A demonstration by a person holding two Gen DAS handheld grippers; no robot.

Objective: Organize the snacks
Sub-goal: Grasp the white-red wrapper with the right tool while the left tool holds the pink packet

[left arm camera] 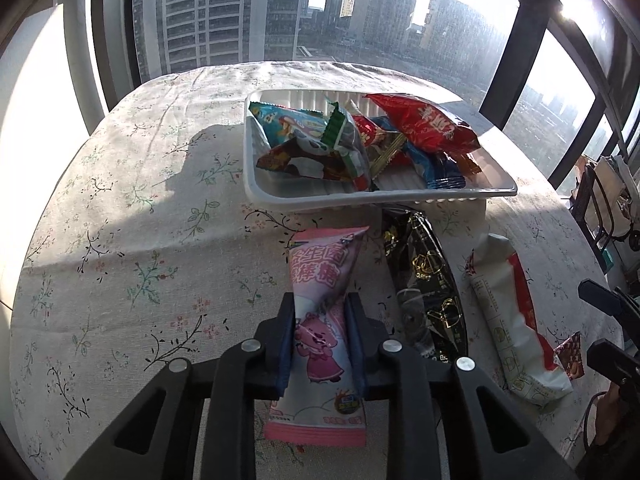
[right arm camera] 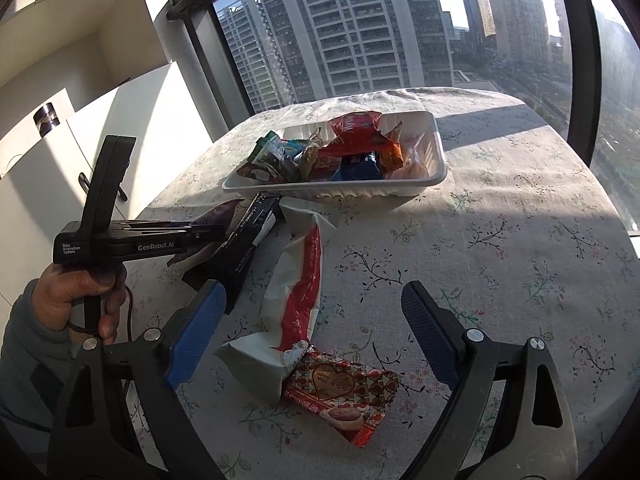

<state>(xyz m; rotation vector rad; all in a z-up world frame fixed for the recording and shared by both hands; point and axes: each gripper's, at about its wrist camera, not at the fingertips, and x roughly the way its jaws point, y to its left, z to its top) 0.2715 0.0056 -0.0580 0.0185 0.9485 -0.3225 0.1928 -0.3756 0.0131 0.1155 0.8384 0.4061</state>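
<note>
Counter (left arm camera: 120,208) under floral cloth. White tray (left arm camera: 460,194) at far side, already heaped with wrapped snacks. On cloth near tray: black-gold packet (left arm camera: 424,276), white-red packet (right arm camera: 300,288), small red heart-print packet (right arm camera: 344,388).

I read step as pick-up done on pink lollipop packet (left arm camera: 320,276): my left claw (left arm camera: 320,312) pinches it tight at mid-length.

My right claw (right arm camera: 316,336) gapes wide, empty, hovering over heart-print packet (nothing touched yet).

Next: lift pink packet, carry far to tray, release over heap.
</note>
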